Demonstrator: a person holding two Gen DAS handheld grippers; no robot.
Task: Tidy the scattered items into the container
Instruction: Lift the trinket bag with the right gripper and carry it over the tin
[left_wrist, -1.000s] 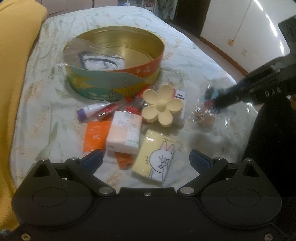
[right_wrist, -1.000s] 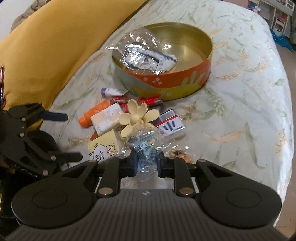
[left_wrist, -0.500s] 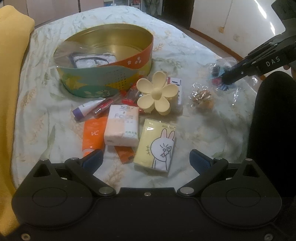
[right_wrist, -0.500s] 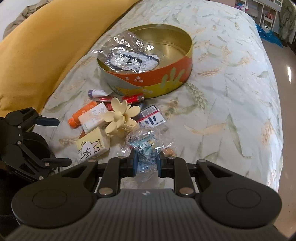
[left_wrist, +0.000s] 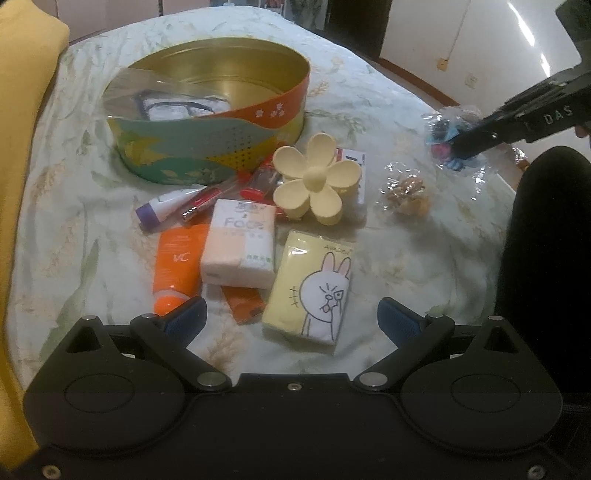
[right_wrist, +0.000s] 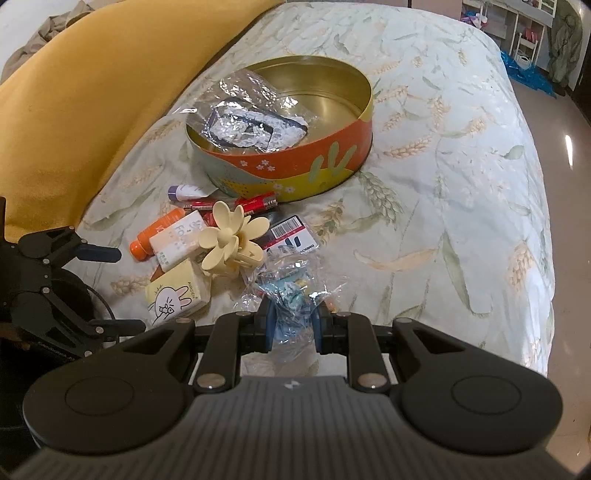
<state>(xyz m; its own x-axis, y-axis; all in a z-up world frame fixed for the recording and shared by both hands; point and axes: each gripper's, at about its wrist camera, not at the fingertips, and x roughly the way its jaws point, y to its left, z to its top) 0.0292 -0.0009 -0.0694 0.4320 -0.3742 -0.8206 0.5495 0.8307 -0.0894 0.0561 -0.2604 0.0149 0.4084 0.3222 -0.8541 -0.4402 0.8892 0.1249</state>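
A round orange and green tin (left_wrist: 207, 147) (right_wrist: 295, 173) stands on the bed with a crinkled clear packet (right_wrist: 247, 114) inside. In front of it lie a yellow flower hair claw (left_wrist: 317, 177) (right_wrist: 232, 240), a rabbit tissue pack (left_wrist: 310, 284) (right_wrist: 177, 291), a white tissue pack (left_wrist: 240, 247), an orange tube (left_wrist: 177, 258), a purple-capped tube (left_wrist: 166, 208), red pens (left_wrist: 229, 188), a barcode card (right_wrist: 291, 236) and a bag of brown bits (left_wrist: 406, 192). My right gripper (right_wrist: 293, 325) (left_wrist: 458, 146) is shut on a clear bag of small blue trinkets (right_wrist: 291, 288) (left_wrist: 447, 133), held above the bed. My left gripper (left_wrist: 291, 321) is open and empty, near the rabbit pack.
A yellow blanket (right_wrist: 74, 92) lies along the left side of the bed. The leaf-print bedspread (right_wrist: 461, 184) drops off at the right edge to a shiny floor (right_wrist: 569, 129). A dark trouser leg (left_wrist: 546, 258) is at the right of the left wrist view.
My right gripper has lifted the trinket bag off the bed and drawn it back and up. The left gripper has shifted slightly; its jaws stay open.
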